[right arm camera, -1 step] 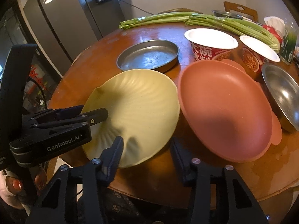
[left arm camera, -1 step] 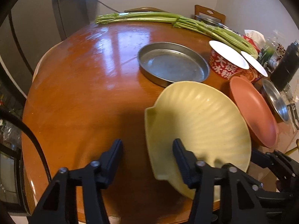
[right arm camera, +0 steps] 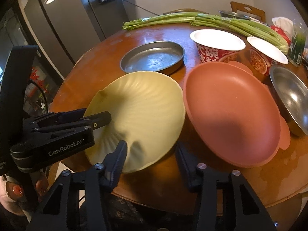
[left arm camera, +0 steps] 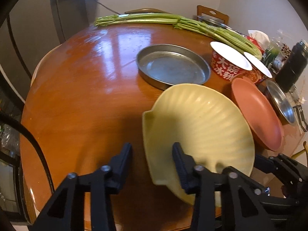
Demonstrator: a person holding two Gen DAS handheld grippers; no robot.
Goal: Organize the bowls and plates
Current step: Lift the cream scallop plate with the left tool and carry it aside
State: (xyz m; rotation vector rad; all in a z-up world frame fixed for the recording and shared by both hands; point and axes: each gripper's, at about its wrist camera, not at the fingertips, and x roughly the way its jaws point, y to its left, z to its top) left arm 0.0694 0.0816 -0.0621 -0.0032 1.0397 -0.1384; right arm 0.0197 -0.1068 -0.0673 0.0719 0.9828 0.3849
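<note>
No change noted | left gripper [left arm camera: 152,147] spread astride yellow plate [left arm camera: 202,127] rim, lower centre | right gripper [right arm camera: 151,145] spread, empty | grasp pending

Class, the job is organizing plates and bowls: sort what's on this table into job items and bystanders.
Job items:
yellow shell plate
pink plate
round metal pan
steel bowl

Bystanders:
celery stalks
two noodle cups
dark bottle

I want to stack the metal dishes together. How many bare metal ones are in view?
3: a round metal pan mid-table behind the yellow plate, a metal bowl right of the pink plate, and another metal dish on the far chair, partly hidden.
</note>
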